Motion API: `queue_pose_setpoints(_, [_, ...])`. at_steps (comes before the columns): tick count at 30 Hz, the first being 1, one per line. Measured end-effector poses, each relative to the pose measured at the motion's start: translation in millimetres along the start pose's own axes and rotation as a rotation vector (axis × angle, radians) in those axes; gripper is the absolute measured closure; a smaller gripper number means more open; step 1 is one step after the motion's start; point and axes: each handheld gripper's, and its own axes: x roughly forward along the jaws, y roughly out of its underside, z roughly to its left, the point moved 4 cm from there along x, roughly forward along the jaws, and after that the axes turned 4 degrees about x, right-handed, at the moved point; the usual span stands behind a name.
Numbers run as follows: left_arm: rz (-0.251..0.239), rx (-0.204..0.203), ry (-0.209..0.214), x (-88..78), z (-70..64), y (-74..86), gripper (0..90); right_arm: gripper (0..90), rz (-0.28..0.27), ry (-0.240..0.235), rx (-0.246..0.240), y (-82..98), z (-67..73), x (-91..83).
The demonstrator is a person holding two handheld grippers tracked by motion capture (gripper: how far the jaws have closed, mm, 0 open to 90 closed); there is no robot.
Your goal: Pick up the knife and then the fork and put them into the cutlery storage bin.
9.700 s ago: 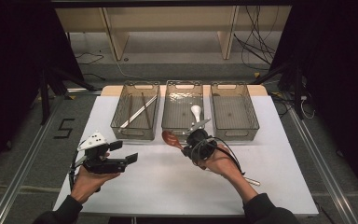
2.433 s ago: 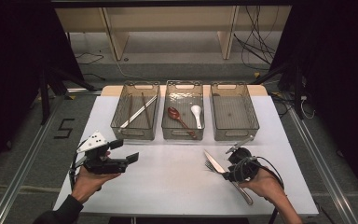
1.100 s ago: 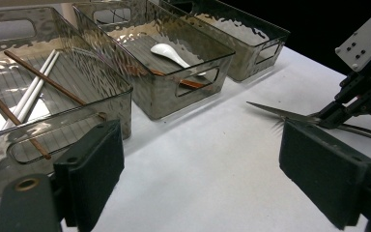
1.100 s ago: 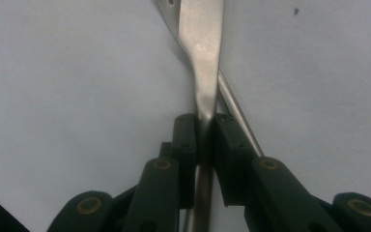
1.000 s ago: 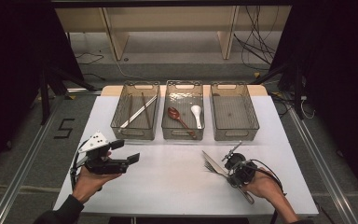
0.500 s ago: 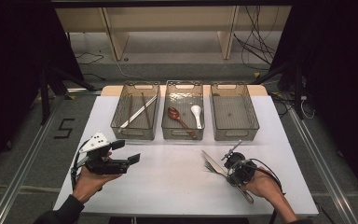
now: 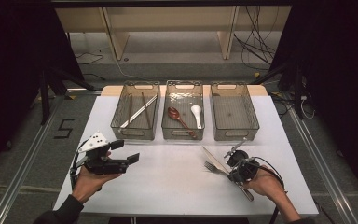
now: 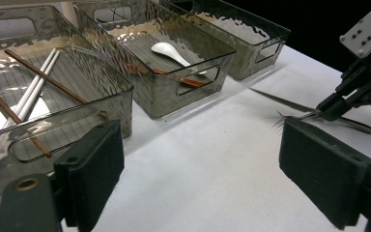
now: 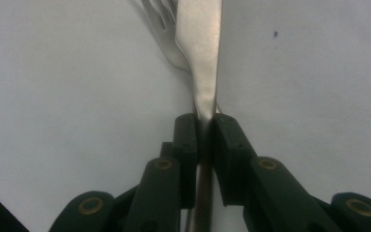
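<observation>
Counted three clear ribbed bins in a row at the far side of the table: left bin point(image 7: 119, 125), middle bin point(image 7: 183, 134), right bin point(image 7: 251, 126). Found four chopsticks in the left bin, two white chopsticks point(image 8: 35, 94) and two brown chopsticks point(image 8: 46, 77), lying crossed. Found two spoons in the middle bin, a brown wooden spoon point(image 7: 181, 121) and a white soup spoon point(image 7: 196, 114), side by side. Counted one knife point(image 9: 198, 48) and one fork point(image 9: 162, 34) out on the table, near its right front, in front of the gap between the middle and right bins.

Noted two handheld tongs. Right gripper point(image 9: 200, 121) clenched on the knife at the neck of the blade, low over the tabletop, with the fork lying just beside the blade; could not tell whether the fork's handle was also pinched. Left gripper point(image 7: 127, 151) spread wide with nothing between its pads, held above the left front of the table, well apart from the cutlery.

Worked on a plain white table point(image 7: 168, 186). Stood on a grey floor with a taped number 5 point(image 7: 65, 128) at the left, a wooden frame point(image 7: 168, 18) and loose cables point(image 7: 256, 42) beyond, darkness at both sides.
</observation>
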Motion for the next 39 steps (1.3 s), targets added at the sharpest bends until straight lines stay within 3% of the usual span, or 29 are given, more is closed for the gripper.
queue_pose_setpoints(10, [-0.003,-0.004,-0.003,-0.5,1.1,-0.1,15.8,81.0,-0.102,-0.034,0.029,-3.7,-4.4,-17.7])
queue_pose_setpoints(19, [-0.009,-0.012,-0.008,-0.2,1.4,-0.2,15.8,81.0,-0.217,-0.059,0.088,-9.4,-13.7,-36.0])
queue_pose_setpoints(27, [-0.015,-0.012,-0.016,-0.9,3.5,0.2,15.7,81.0,-0.316,-0.057,0.160,-14.6,-34.6,-56.9])
queue_pose_setpoints(39, [-0.025,-0.014,-0.020,-0.8,3.5,-0.4,15.7,81.0,-0.410,-0.048,0.222,-35.4,-64.1,-80.2])
